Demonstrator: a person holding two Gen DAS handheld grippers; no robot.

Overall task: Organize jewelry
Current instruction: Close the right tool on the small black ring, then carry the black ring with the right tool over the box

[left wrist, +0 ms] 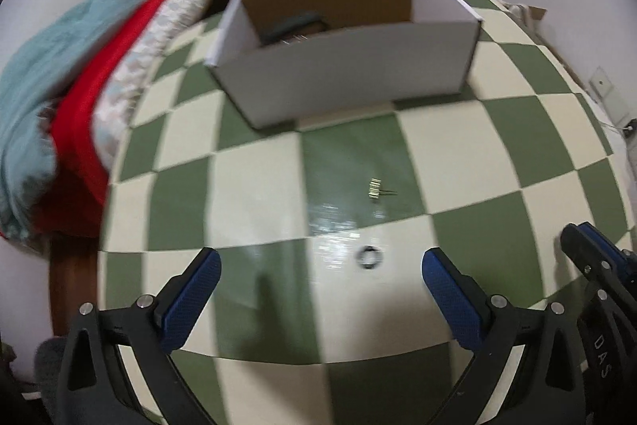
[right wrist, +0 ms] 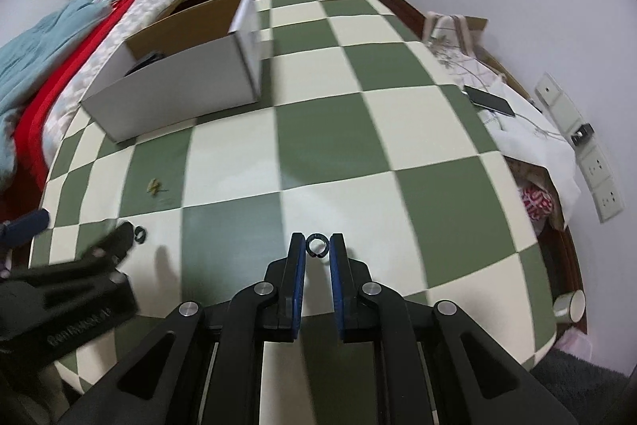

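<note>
— What have your jaws got?

— My right gripper (right wrist: 317, 247) is nearly closed on a small dark ring (right wrist: 317, 247), pinched at the very tips, above the checkered surface (right wrist: 326, 130). My left gripper (left wrist: 320, 277) gapes wide and holds nothing.

— What's left lying out?

— A second dark ring (left wrist: 370, 257) lies flat on a cream square, just ahead of my left jaws and between their tips, a little toward the right finger. Beyond it, on a green square, sits a small gold earring (left wrist: 375, 188), its pin pointing right.

— And where does it all go?

— I'd judge into the white cardboard box (left wrist: 350, 66), farther ahead at the surface's far-left side. My left is nearer the loose ring.
</note>
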